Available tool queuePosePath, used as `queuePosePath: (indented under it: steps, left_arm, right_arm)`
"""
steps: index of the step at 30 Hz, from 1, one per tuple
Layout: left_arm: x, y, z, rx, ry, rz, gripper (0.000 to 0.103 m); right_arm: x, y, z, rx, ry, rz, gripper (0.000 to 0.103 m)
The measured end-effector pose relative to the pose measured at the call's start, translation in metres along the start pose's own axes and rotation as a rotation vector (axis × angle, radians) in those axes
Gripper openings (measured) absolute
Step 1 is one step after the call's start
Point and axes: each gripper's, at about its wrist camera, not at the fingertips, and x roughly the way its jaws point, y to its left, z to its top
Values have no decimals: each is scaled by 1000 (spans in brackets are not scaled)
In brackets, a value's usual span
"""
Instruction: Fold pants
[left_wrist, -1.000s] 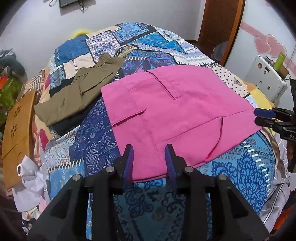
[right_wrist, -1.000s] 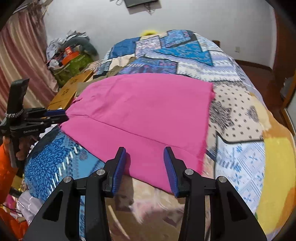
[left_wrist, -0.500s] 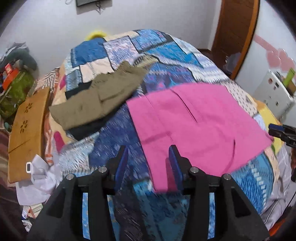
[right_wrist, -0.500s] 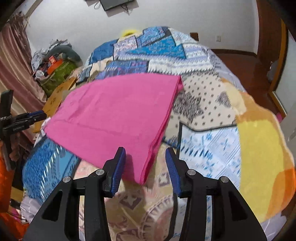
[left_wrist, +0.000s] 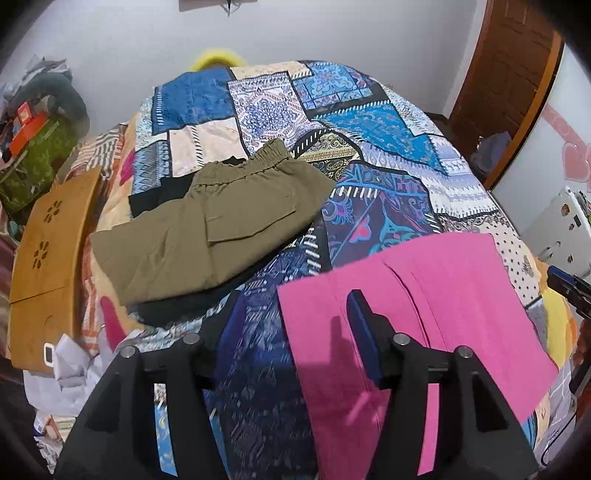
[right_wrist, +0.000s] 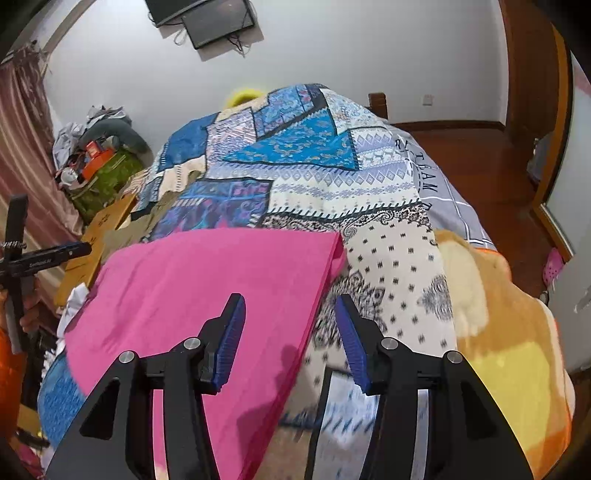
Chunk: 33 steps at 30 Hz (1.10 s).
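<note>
The pink pants (left_wrist: 424, 314) lie flat and folded on the patchwork bedspread (left_wrist: 332, 122). My left gripper (left_wrist: 295, 321) is open and empty above their left edge. In the right wrist view the pink pants (right_wrist: 207, 291) lie at centre left. My right gripper (right_wrist: 290, 332) is open and empty, straddling their right edge. The right gripper's tip (left_wrist: 569, 284) shows at the right rim of the left wrist view. The left gripper (right_wrist: 48, 254) shows at the far left of the right wrist view.
Folded olive pants (left_wrist: 207, 225) lie on a dark garment at the bed's left. A wooden board (left_wrist: 48, 254) leans beside the bed, with white paper clutter (left_wrist: 66, 373) below it. A door (left_wrist: 509, 81) and white appliance (left_wrist: 565, 225) stand at the right.
Both grippers have moved apart to the pants' side edges: the left one swung left, the right one swung right. Their jaws have opened wider. The pants lie unmoved.
</note>
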Motion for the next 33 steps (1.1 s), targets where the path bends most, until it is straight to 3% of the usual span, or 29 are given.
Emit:
queuePosePath:
  steps: [10,19,24,28,33]
  left_arm:
    - [55,0,19,-24,86,-31,66]
    - [85,-8,11,23,141,-45,67]
    - [83,-3,2,50,127,-28,69]
    - [81,1,-2,49,119,-21,69]
    - [70,0,-10,64,77,53,69]
  right_arm:
    - [71,-24,32,17,65,-27,47]
    - [124,-31,40,28,147,2,47]
    - [134,-29,36,4,166,19,23]
    - [139,-23,35,-68,178,-37,15]
    - [142,-24,35,-92,177,-86,11]
